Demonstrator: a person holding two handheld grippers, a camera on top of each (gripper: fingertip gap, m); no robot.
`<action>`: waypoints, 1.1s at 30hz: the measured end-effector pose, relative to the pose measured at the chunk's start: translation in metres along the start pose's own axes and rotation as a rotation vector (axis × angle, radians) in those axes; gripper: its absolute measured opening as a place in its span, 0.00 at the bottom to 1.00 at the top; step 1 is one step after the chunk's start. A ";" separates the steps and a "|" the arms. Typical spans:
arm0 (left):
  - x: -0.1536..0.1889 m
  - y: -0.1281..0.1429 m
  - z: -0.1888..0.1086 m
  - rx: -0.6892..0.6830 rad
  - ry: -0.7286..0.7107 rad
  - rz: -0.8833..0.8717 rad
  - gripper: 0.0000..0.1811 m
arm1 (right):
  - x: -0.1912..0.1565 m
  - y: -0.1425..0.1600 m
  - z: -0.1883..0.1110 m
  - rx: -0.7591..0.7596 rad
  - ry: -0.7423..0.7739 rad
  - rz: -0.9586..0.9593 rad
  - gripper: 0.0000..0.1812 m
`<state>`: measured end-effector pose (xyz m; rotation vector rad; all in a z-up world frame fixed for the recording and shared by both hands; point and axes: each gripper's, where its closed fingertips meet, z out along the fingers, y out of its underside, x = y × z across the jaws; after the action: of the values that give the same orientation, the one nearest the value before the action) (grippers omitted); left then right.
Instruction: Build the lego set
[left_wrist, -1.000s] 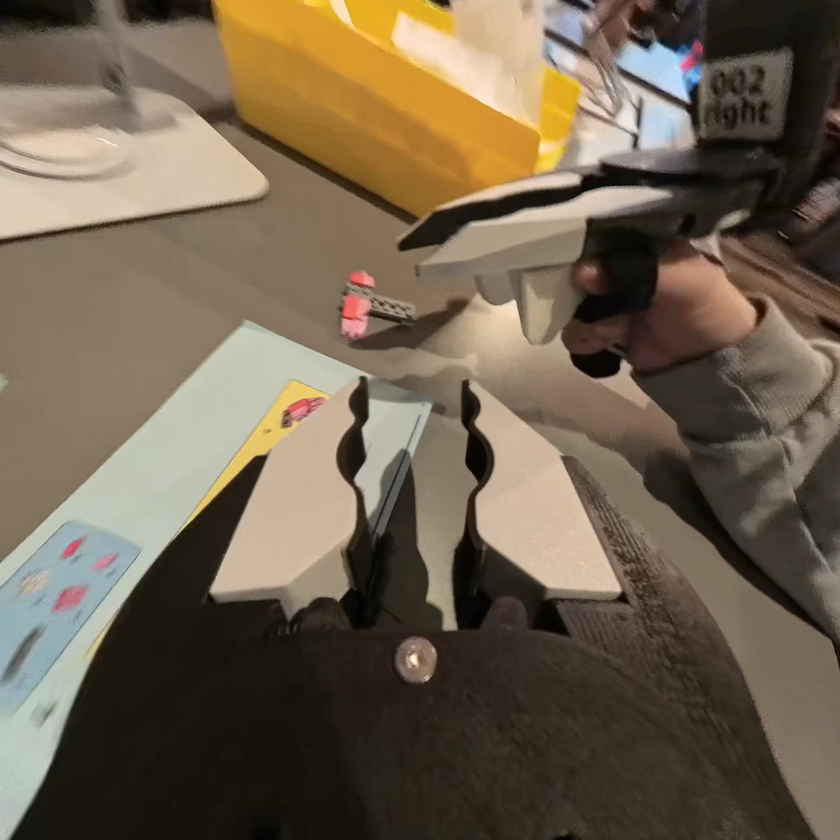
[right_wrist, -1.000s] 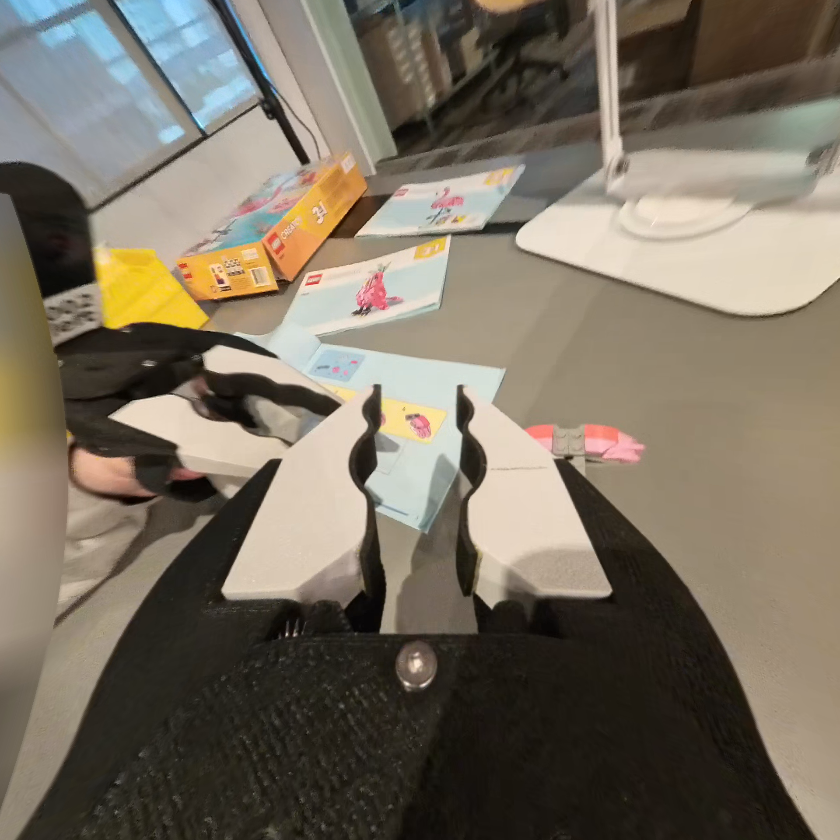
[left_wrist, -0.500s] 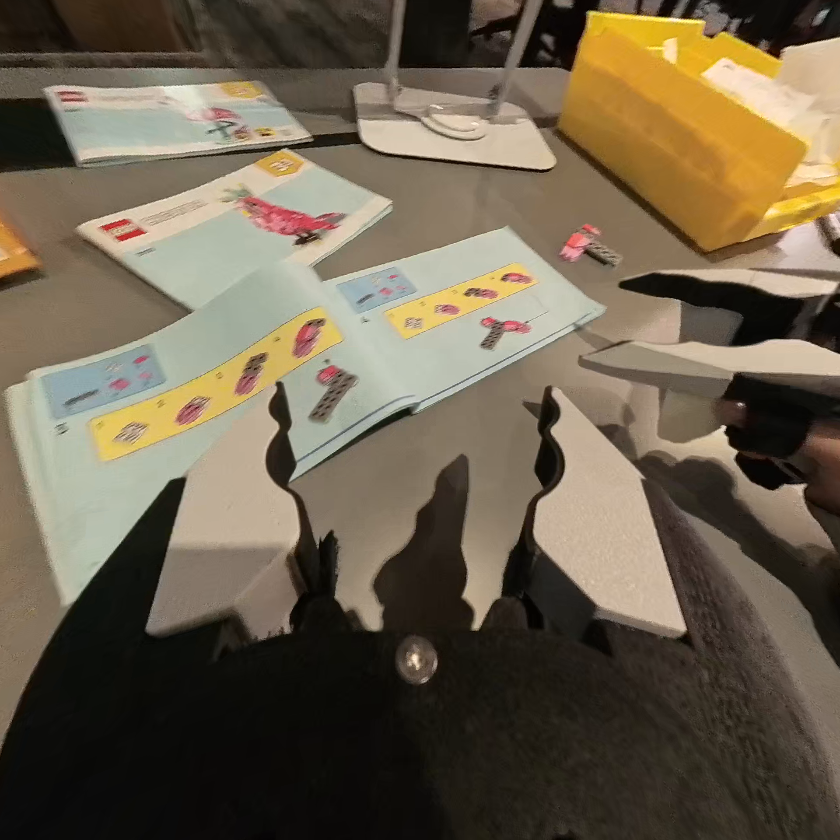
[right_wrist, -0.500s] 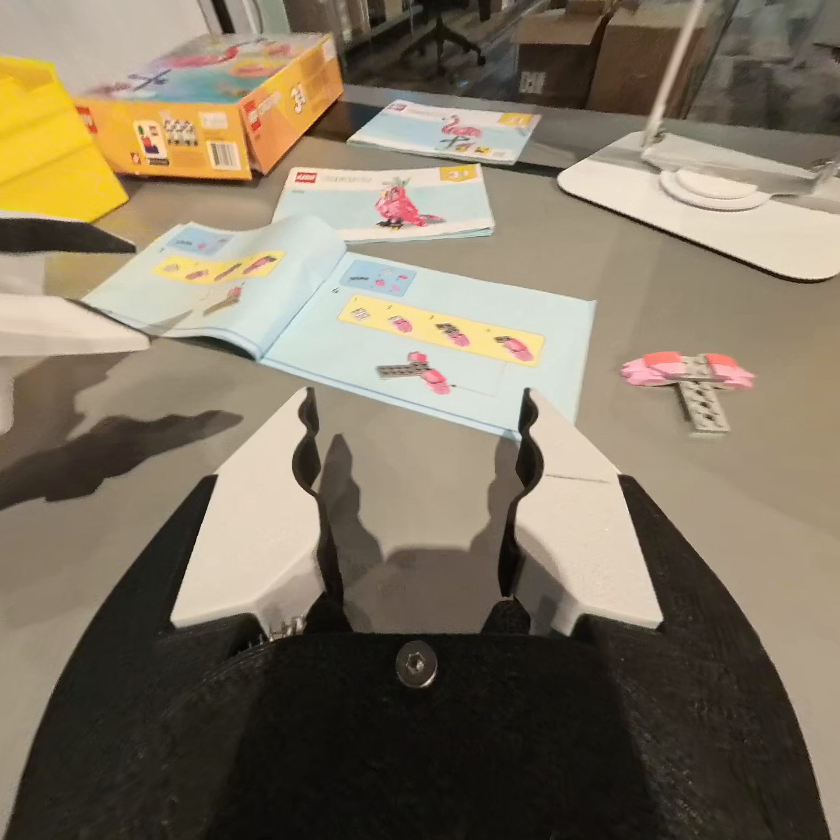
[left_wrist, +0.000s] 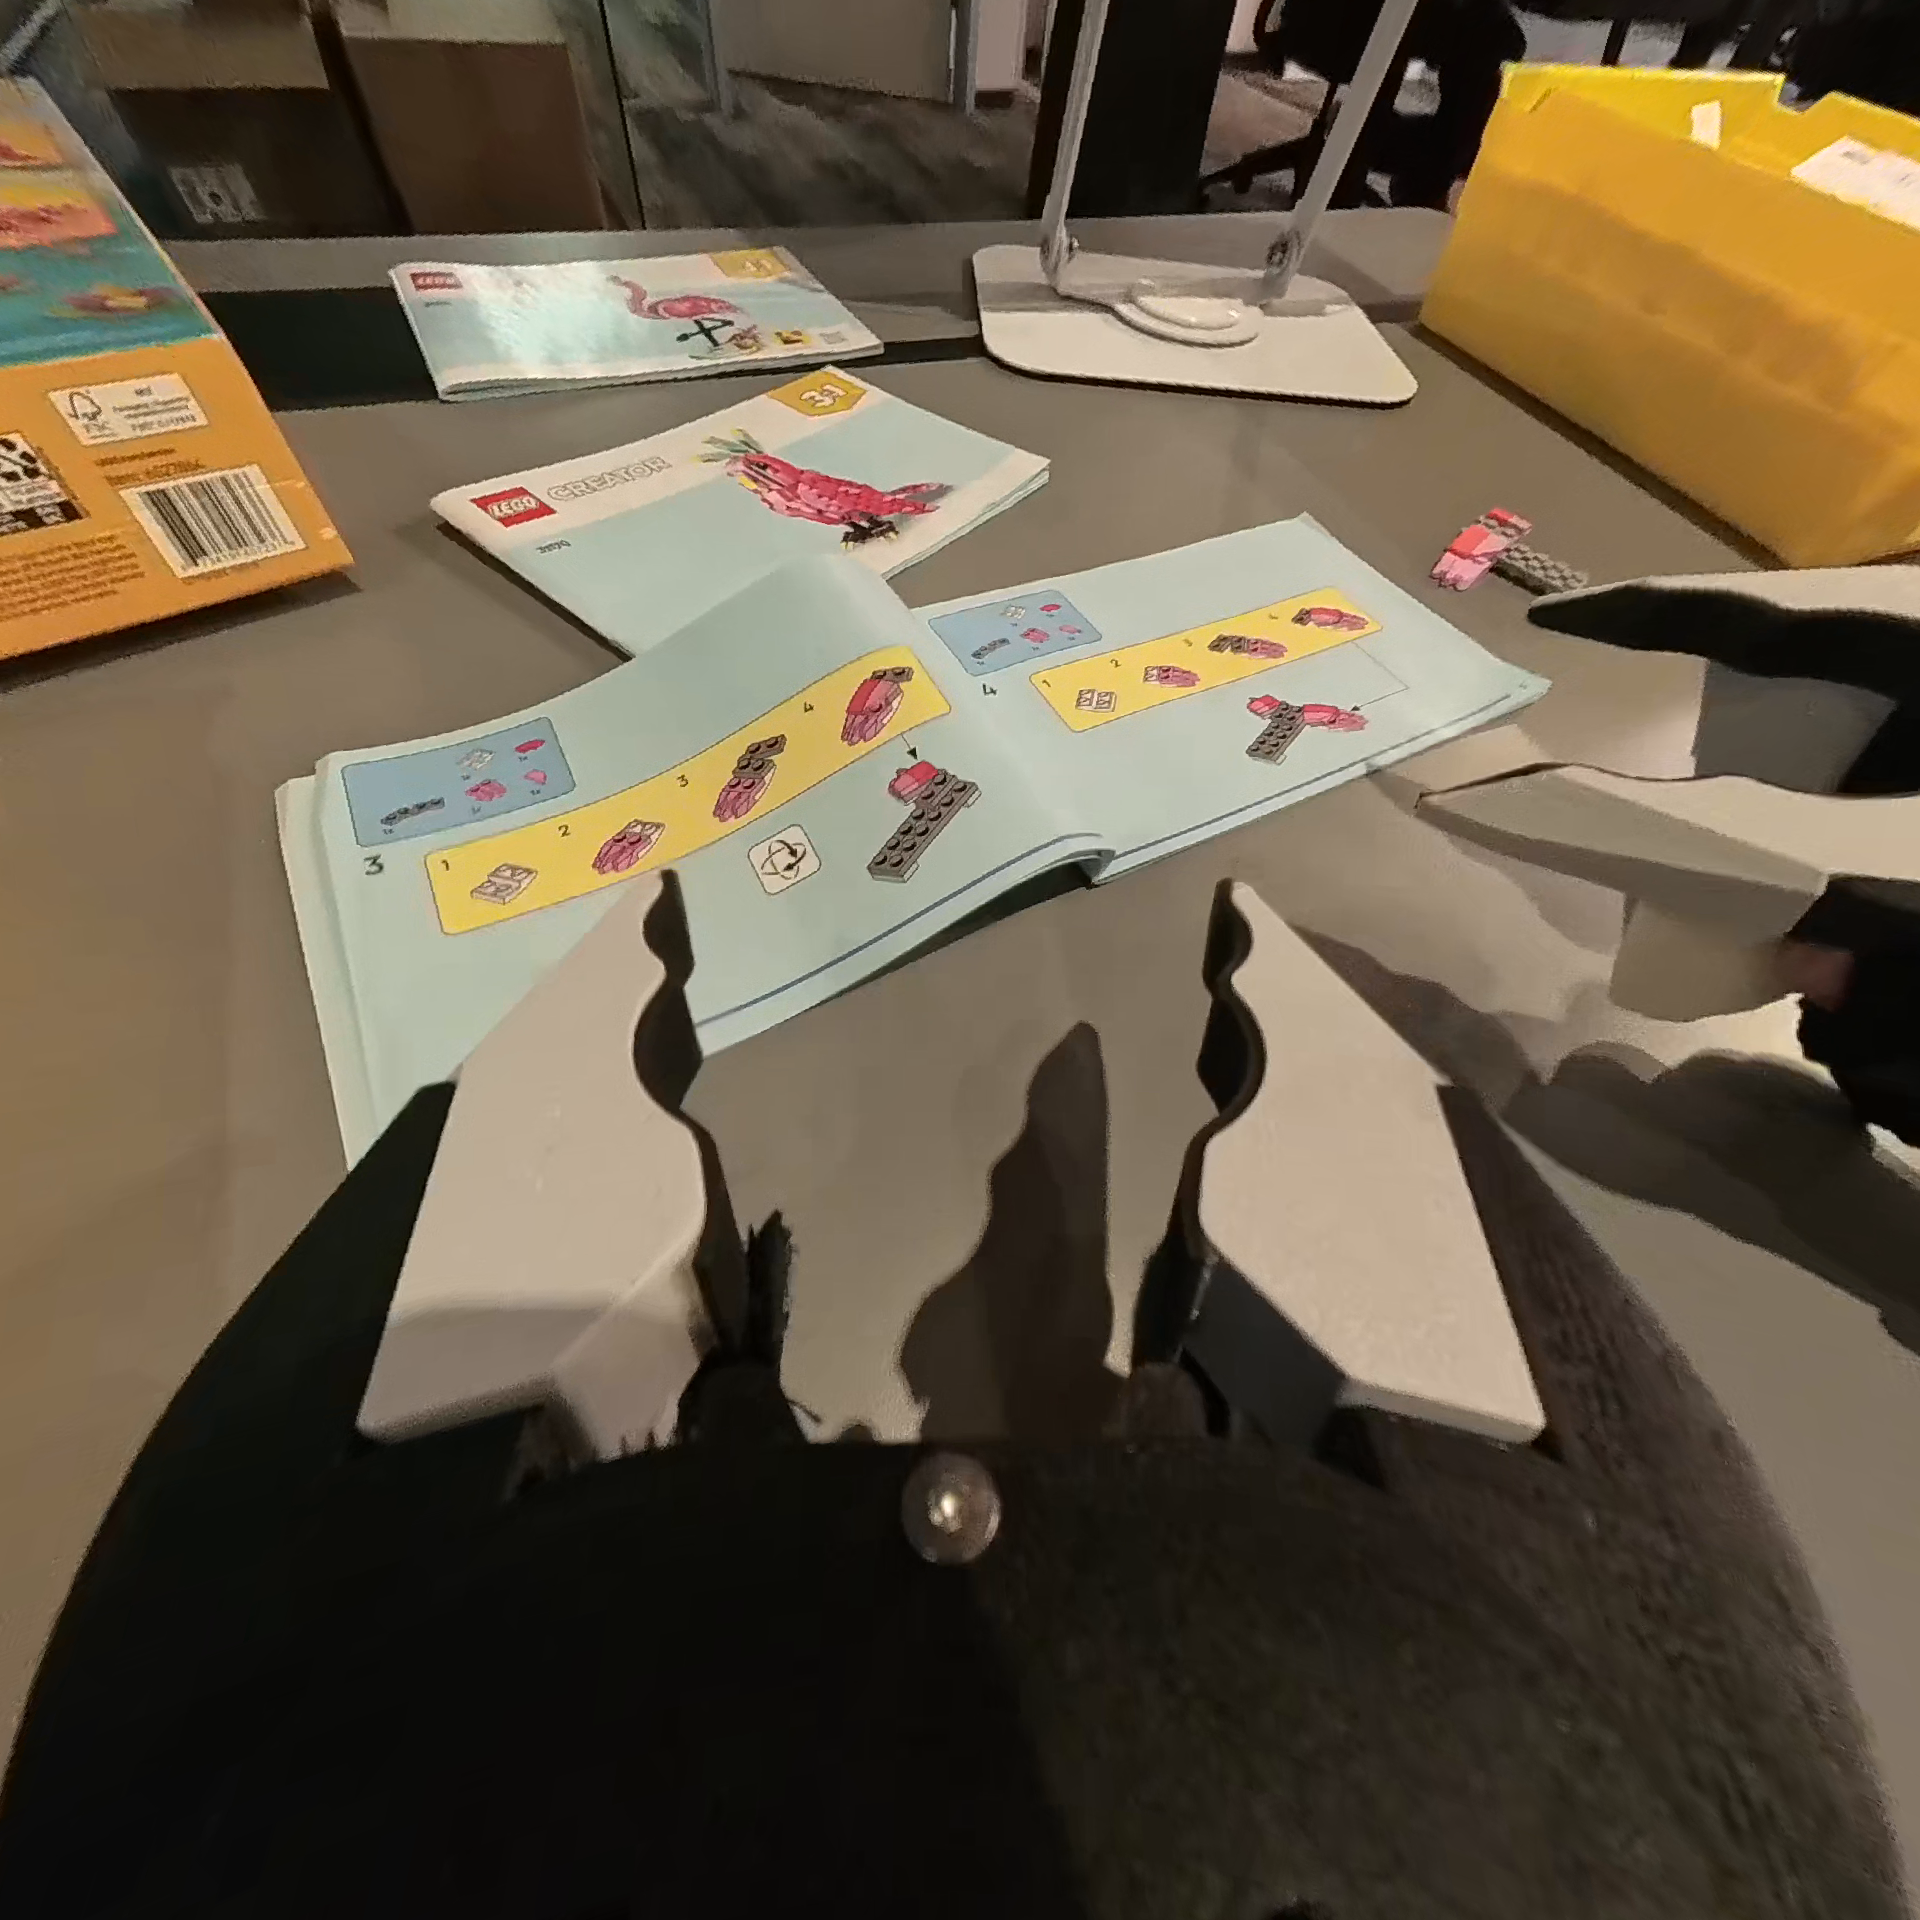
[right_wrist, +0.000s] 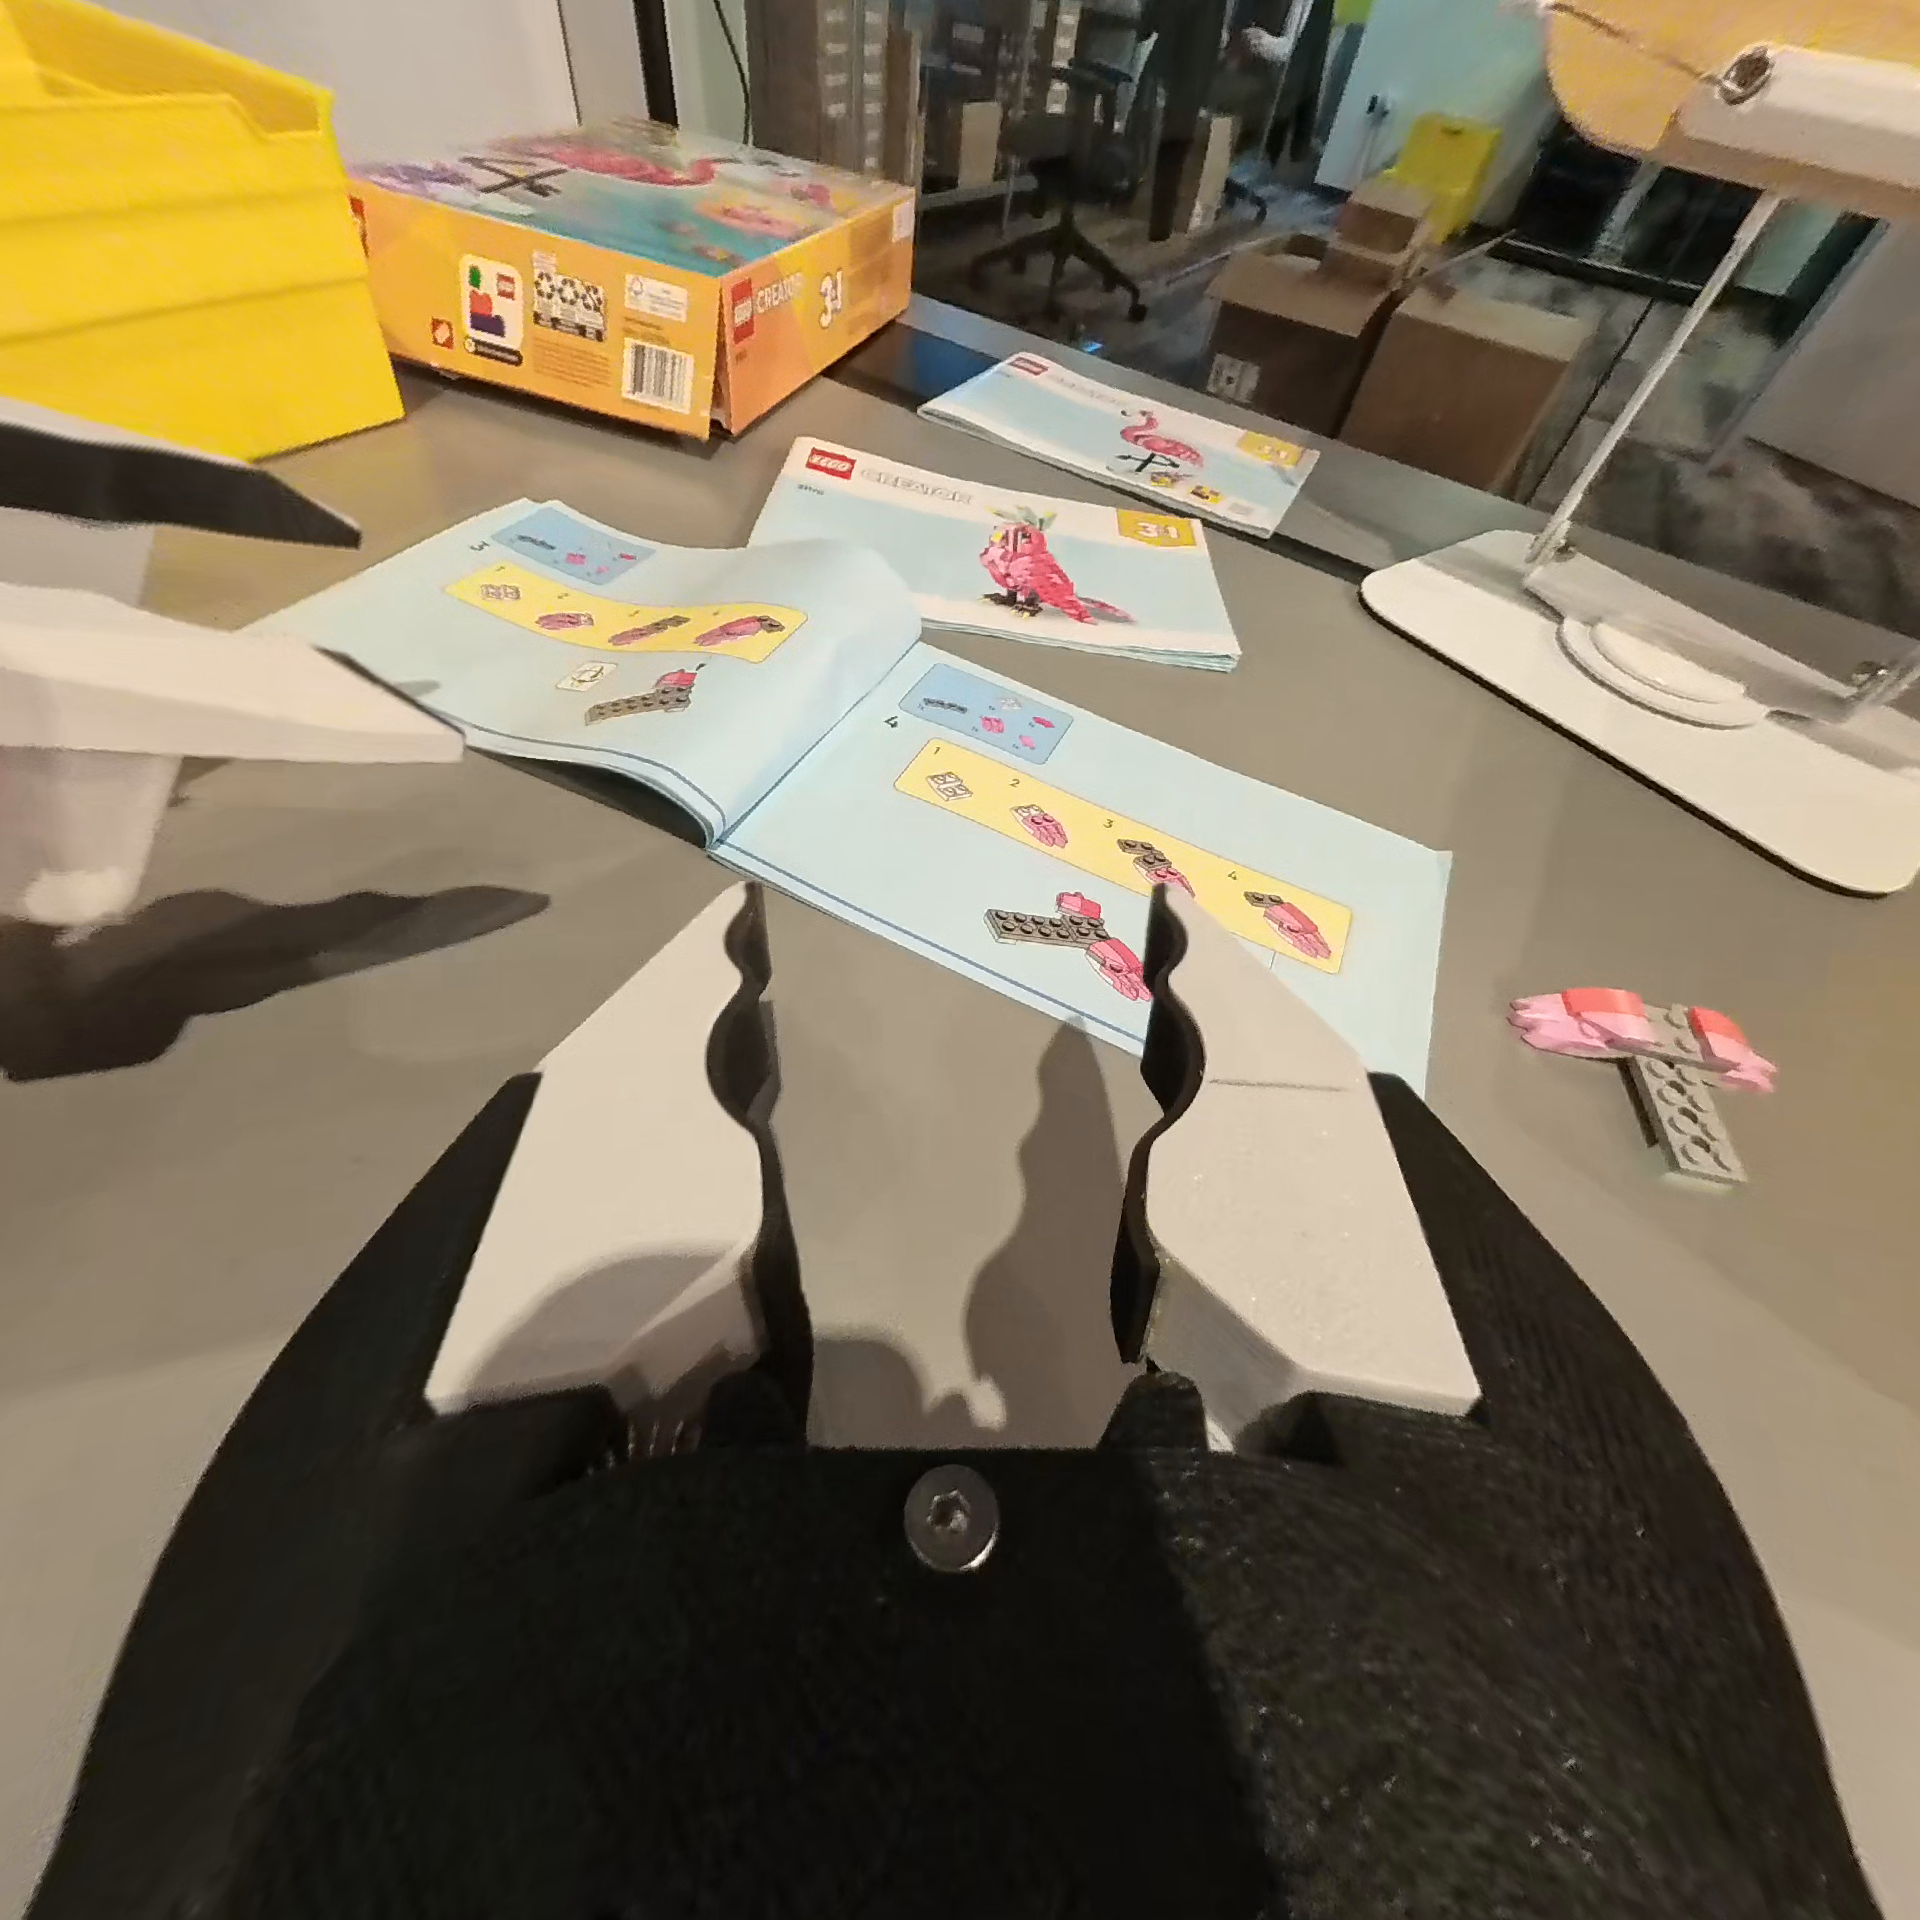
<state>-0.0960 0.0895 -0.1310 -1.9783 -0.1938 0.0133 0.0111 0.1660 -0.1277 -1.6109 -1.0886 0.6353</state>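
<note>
A small pink and grey lego assembly (right_wrist: 1642, 1049) lies on the grey table to the right of the open instruction booklet (right_wrist: 790, 727); it also shows far right in the left wrist view (left_wrist: 1496, 553). My left gripper (left_wrist: 940, 904) is open and empty, hovering over the table at the near edge of the open booklet (left_wrist: 831, 758). My right gripper (right_wrist: 951, 914) is open and empty, just short of the booklet's right page. Each gripper shows at the side of the other's view: the right one (left_wrist: 1704, 748), the left one (right_wrist: 208, 623).
Two closed booklets (left_wrist: 748, 488) (left_wrist: 623, 322) lie behind the open one. An orange lego box (right_wrist: 623, 301) stands at the far left, a yellow bin (left_wrist: 1683, 353) at the right, and a white lamp base (left_wrist: 1195, 332) at the back.
Both grippers have opened wider and drawn back and apart, turning toward the open booklet. The lego assembly has not moved on the table.
</note>
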 end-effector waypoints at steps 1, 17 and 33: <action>0.000 0.001 0.000 -0.003 0.000 -0.001 0.54 | 0.000 0.000 0.000 -0.004 0.010 -0.005 0.38; 0.010 -0.142 -0.151 0.253 -0.175 0.200 0.11 | -0.122 -0.155 -0.055 0.016 -0.223 -0.257 0.00; 0.029 -0.169 -0.204 0.312 -0.317 0.326 0.00 | -0.171 -0.202 -0.099 0.133 -0.233 -0.451 0.00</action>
<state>-0.0690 -0.0255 0.1082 -1.6675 -0.0658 0.5389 -0.0504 -0.0220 0.0738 -1.1416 -1.4916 0.5842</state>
